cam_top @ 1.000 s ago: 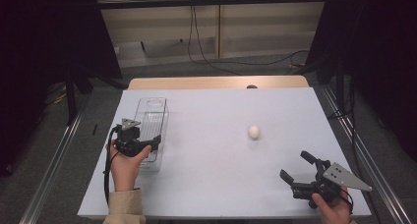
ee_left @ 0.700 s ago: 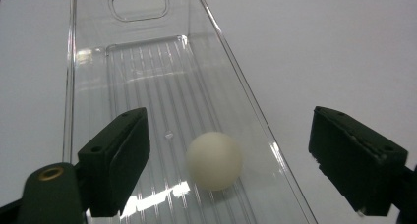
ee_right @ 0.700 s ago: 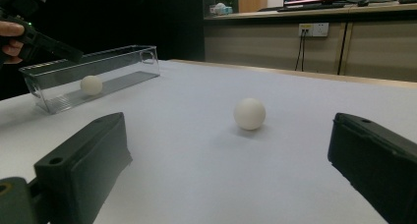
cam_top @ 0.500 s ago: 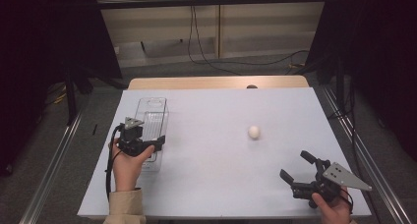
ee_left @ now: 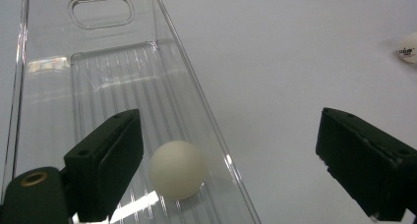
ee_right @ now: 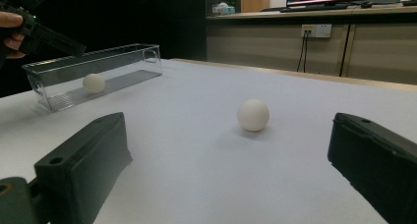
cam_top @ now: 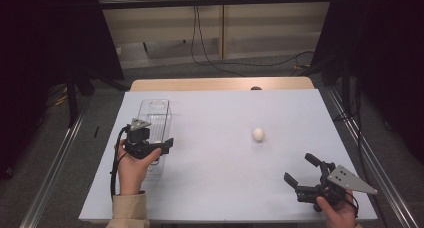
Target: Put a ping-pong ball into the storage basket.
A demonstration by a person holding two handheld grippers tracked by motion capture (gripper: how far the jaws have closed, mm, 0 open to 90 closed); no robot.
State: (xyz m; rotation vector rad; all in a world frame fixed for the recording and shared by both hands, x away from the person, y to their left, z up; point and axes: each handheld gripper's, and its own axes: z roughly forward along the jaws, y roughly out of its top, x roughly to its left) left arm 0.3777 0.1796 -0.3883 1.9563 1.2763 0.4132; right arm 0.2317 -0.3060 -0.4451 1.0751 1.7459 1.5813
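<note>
One white ball (ee_left: 177, 169) lay in the clear box (ee_left: 123, 94) under the open left tongs (cam_top: 150, 145), and the other ball (ee_right: 253, 114) sat ahead of the open right tongs (cam_top: 302, 177), likely needing grabbing next.

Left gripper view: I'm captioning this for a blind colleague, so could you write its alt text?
A white ball lies inside a clear plastic bin on a white table, close beside one jaw of the open left gripper. The other jaw is over bare table, and a second ball shows at the right edge.
</note>
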